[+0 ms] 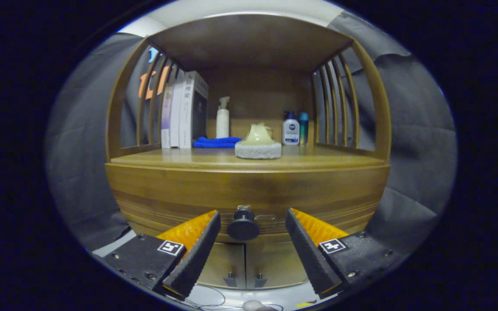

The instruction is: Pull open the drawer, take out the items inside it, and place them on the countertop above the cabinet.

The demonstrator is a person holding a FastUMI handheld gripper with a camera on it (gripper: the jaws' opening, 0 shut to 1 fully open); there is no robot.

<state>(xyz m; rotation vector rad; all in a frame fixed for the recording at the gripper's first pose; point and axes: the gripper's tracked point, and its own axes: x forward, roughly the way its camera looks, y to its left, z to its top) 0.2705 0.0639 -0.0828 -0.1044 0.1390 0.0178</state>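
Claw (252, 220) fingers spread around closed drawer's knob (243, 228).

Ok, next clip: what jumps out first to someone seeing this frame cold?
The round dark knob on the closed drawer front sits between the open claw fingers, not yet touched. Above, on the countertop, a pale dish on a white block stands ahead of a folded blue cloth, books and bottles.

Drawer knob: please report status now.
Hand-held gripper open, fingers either side of knob, not pressing. Drawer shut. Nothing in the way.
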